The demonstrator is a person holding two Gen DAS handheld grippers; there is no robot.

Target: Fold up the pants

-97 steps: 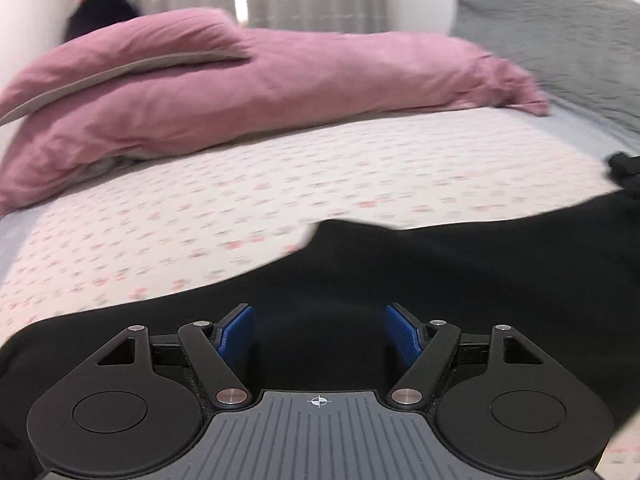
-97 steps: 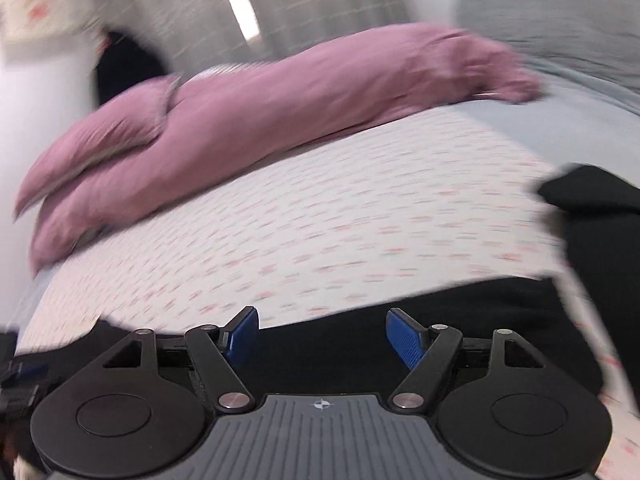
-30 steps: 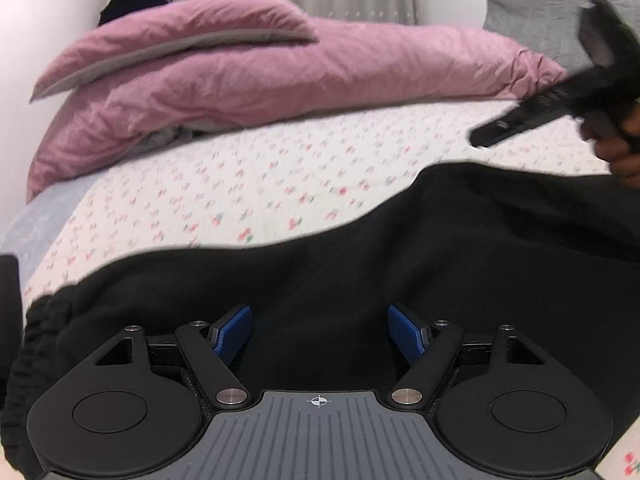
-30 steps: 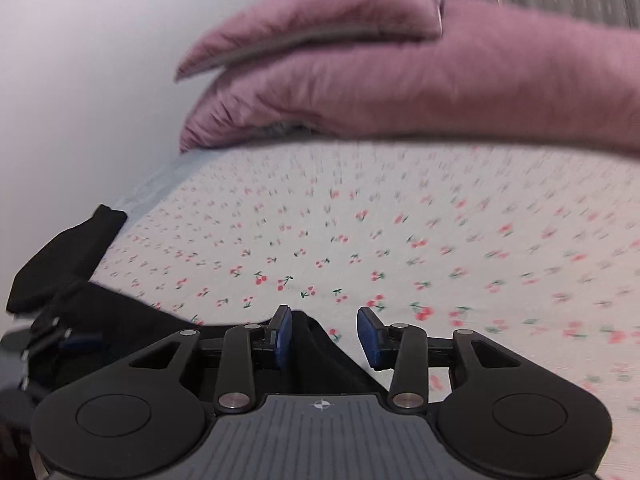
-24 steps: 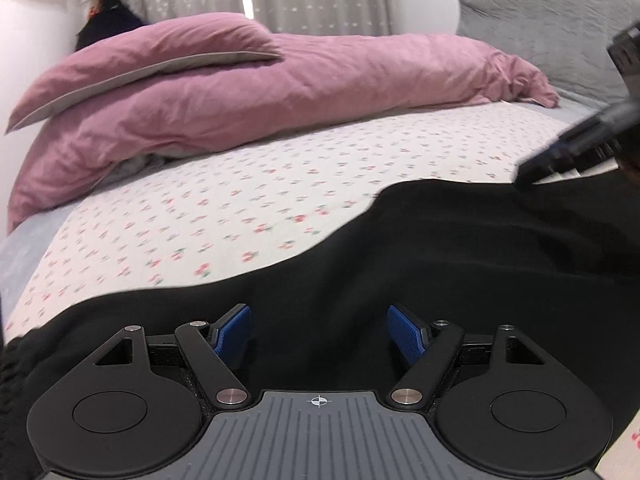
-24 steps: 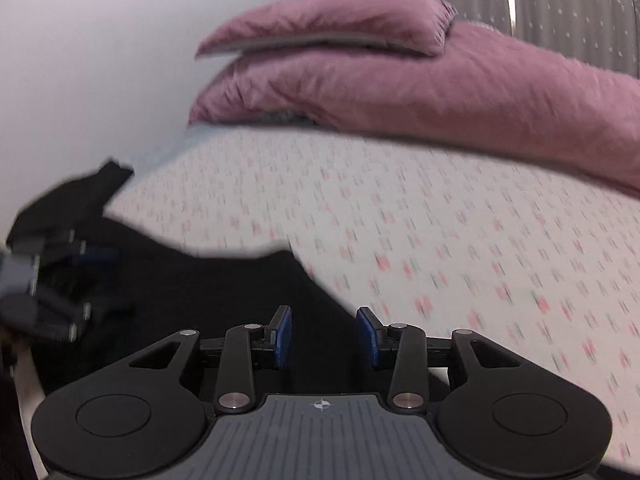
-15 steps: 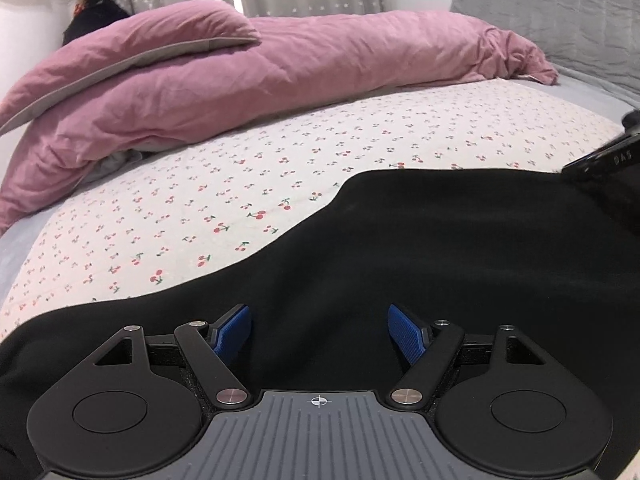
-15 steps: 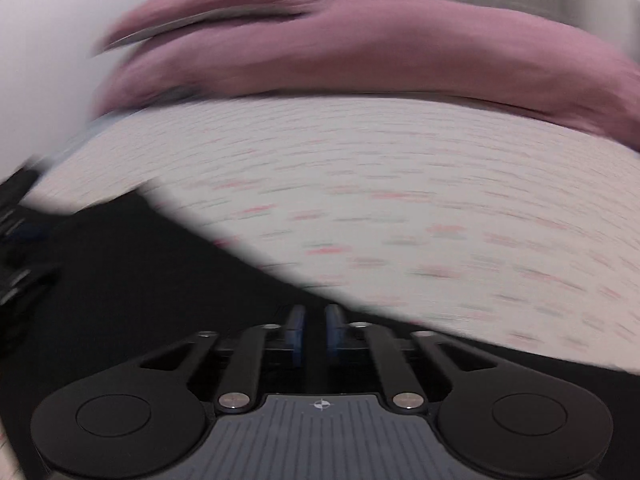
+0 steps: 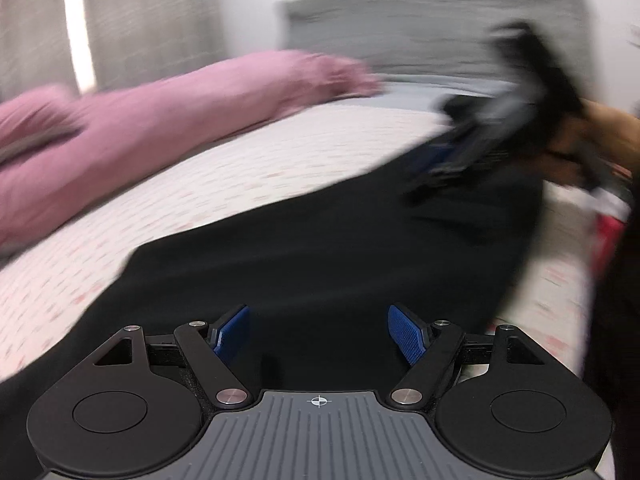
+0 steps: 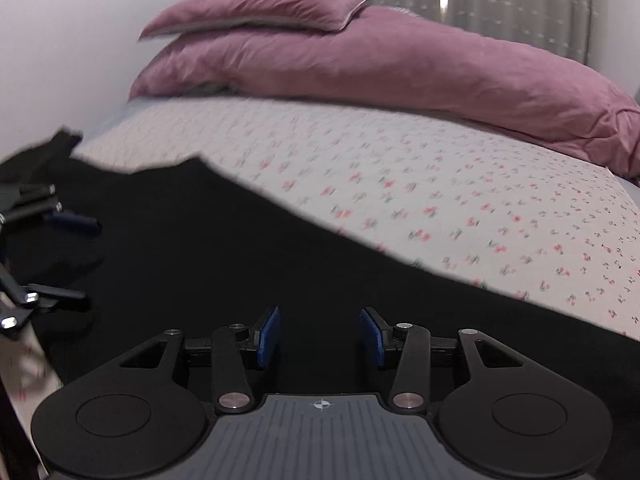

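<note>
Since the frame one second ago, the left wrist view has swung away from the stacked pillows toward the grey padded headboard (image 9: 432, 12), and the right gripper (image 10: 319, 336), which was then poised over the cherry-print sheet at the fabric edge, now sits over black cloth. Its jaws were pressed together half a second ago and have just been opening; they now stand at a medium gap, blue pads clear on both sides, with only the cloth surface beneath them and nothing clamped.

The left gripper (image 9: 319, 334) has its jaws spread wide. Its blue pads (image 9: 408, 332) hover above the cloth without pinching it.

The black fabric pants (image 9: 320, 248) lie spread flat across the near part of the white bed sheet with small red cherry print (image 10: 460, 200), filling the lower half of both views. Their far edge runs diagonally across the sheet.

In the left wrist view the right gripper appears at upper right, heavily blurred, held in a hand (image 9: 592, 140) above the far end of the pants; whether it touches the cloth cannot be told. In the right wrist view the left gripper's fingers (image 10: 64, 216) show at the left edge, over the pants.

A long mauve duvet roll (image 10: 400, 64) with a mauve pillow (image 10: 260, 8) on top lies along the far side of the bed, well apart from the pants.
</note>
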